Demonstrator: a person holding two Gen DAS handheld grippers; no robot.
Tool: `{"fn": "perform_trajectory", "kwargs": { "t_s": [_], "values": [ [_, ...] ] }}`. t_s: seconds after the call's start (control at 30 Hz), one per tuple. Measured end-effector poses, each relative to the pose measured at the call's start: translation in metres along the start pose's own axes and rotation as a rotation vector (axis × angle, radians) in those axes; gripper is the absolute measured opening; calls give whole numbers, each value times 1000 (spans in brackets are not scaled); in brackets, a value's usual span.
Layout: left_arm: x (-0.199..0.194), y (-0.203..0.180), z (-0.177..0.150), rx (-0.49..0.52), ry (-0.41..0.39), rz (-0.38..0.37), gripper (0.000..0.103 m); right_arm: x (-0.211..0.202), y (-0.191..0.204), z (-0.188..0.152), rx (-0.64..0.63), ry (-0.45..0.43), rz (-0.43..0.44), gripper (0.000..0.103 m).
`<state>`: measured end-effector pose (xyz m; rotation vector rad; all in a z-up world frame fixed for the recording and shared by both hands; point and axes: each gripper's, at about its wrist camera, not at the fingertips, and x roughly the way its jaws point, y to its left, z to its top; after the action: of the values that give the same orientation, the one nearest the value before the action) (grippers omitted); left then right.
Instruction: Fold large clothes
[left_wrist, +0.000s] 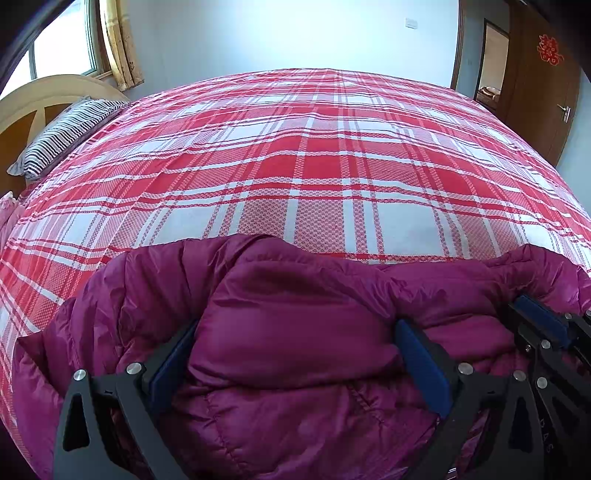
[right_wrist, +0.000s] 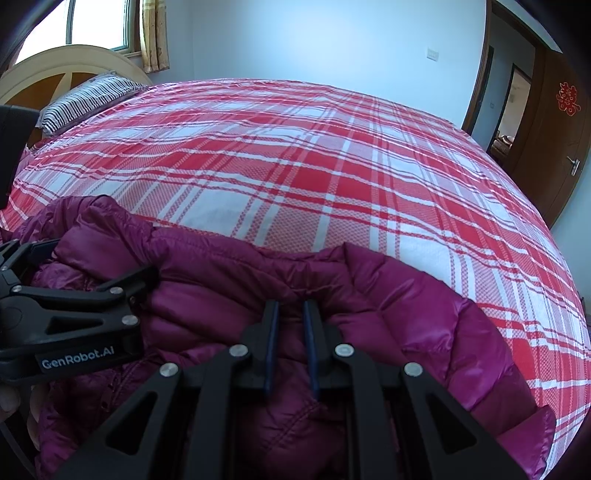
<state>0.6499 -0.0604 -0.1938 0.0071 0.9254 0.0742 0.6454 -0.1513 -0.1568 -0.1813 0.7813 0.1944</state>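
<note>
A magenta puffy down jacket (left_wrist: 295, 369) lies bunched at the near edge of the bed. In the left wrist view my left gripper (left_wrist: 299, 332) stands wide, its blue pads (left_wrist: 421, 354) pressing on both sides of a thick bulge of the jacket. My right gripper (left_wrist: 532, 314) shows at that view's right edge, sunk into the fabric. In the right wrist view the right gripper (right_wrist: 291, 314) is nearly closed, pinching a thin fold of the jacket (right_wrist: 406, 314) between its pads. The left gripper (right_wrist: 92, 262) sits close by on the left, clamped on the padding.
The bed is covered by a red and white plaid sheet (left_wrist: 314, 166), stretching far beyond the jacket. A striped pillow (left_wrist: 62, 136) lies at the headboard (left_wrist: 40, 96) on the far left. A brown door (left_wrist: 543, 92) stands at the right.
</note>
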Motion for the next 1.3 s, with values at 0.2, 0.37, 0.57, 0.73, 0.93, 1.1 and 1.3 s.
{"fn": "perform_trajectory", "kwargs": {
  "t_s": [0.2, 0.37, 0.57, 0.73, 0.93, 1.1, 1.3],
  "values": [
    [0, 0, 0, 2, 0, 3, 103, 0, 0, 0, 4, 1, 3, 16],
    [1, -2, 1, 3, 3, 7, 103, 1, 0, 0, 5, 2, 3, 16],
    [1, 2, 5, -6, 25, -12, 103, 1, -5, 3, 21, 13, 29, 16],
    [-51, 34, 11, -71, 0, -96, 102, -42, -20, 5, 38, 9, 84, 49],
    [-191, 79, -56, 0, -140, -222, 102, -157, -39, -53, 19, 16, 129, 71],
    [-271, 109, -168, 112, -153, -247, 102, -240, -55, -139, 52, 55, 164, 72],
    [-299, 144, -261, 107, -110, -203, 102, -313, -67, -237, 138, 100, 186, 73]
  ]
}}
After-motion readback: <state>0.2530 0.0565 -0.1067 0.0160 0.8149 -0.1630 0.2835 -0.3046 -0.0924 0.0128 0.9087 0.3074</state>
